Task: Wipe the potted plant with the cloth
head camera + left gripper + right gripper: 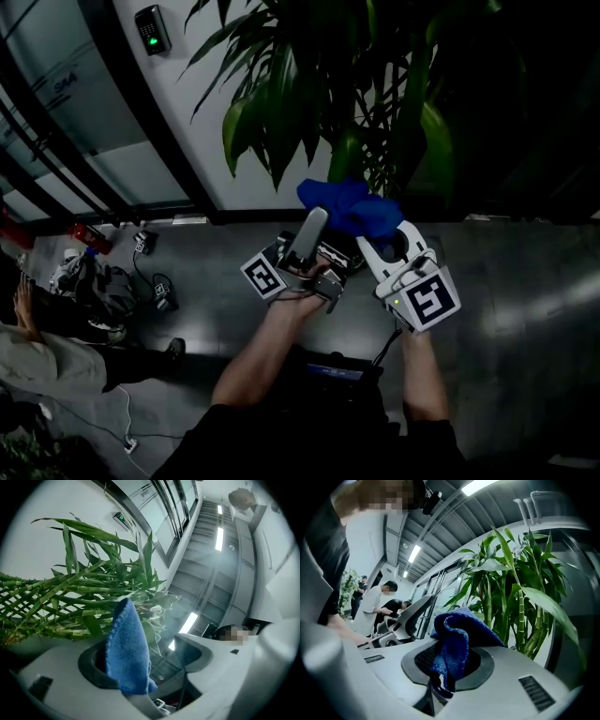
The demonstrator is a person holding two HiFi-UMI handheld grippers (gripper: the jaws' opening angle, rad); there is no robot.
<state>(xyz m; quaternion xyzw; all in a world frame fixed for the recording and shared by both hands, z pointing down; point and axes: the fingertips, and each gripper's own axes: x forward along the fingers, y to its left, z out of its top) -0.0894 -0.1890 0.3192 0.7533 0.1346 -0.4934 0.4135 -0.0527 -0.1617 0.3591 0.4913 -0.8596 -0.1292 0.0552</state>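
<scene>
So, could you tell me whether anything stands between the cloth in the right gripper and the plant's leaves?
Nothing visible does. The cloth, pinched in the right gripper, sits right before the plant with only air between. The left gripper, jaws apart around a cloth corner, is on the near side, out of the path.

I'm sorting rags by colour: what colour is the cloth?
Blue. The cloth shows best in the right gripper view.
</scene>
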